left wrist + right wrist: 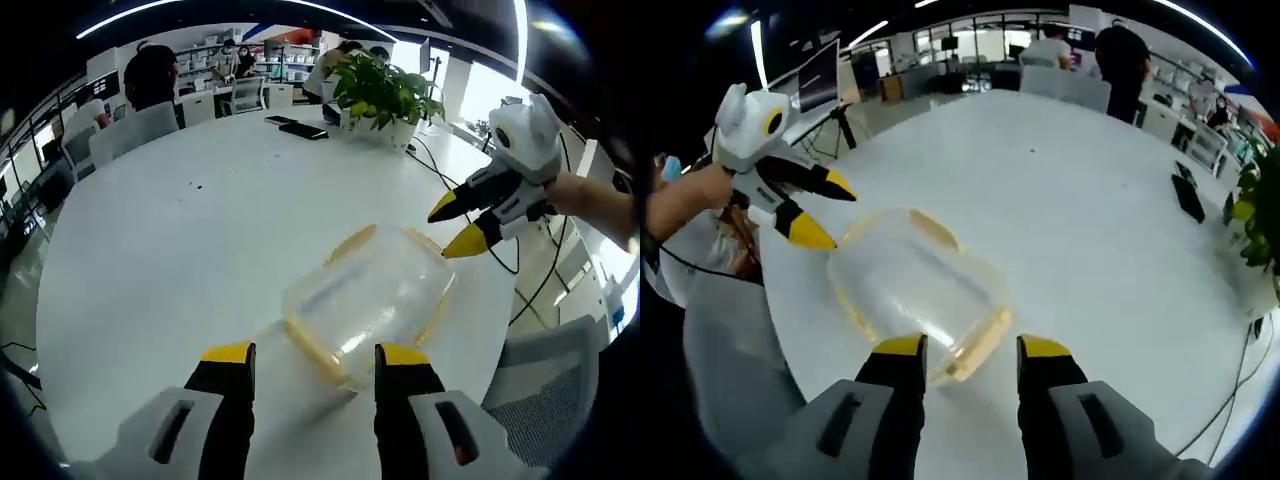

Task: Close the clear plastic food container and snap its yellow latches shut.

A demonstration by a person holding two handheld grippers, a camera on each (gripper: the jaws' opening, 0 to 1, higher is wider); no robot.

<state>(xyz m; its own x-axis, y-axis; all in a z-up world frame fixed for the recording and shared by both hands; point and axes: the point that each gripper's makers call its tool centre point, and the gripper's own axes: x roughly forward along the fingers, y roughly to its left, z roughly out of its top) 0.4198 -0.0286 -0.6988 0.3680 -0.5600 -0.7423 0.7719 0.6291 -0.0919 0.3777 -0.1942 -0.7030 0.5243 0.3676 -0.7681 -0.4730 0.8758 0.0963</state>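
The clear plastic food container [368,300] lies on the white tabletop [180,250], near the edge, between the two tongs. Its lid seems to be on, with yellow latches [315,350] along the sides; I cannot tell whether any of them is snapped yet.

The left tongs [312,358] are released, the jaws standing apart just before one end of the box and holding nothing. The right tongs [961,350] are also released and empty, at the opposite end.

I think the main danger is that the box is light and smooth. If one pair of tongs pushes on a latch while the other does not brace the far end, the box may slide over the tabletop, maybe toward the edge and the grey chair [545,385] below. Also, if the lid is not seated evenly, pressing a latch could tilt it up, and the latch will not catch. The cables [440,170] and the potted plant [385,95] stand well apart and should not disturb.
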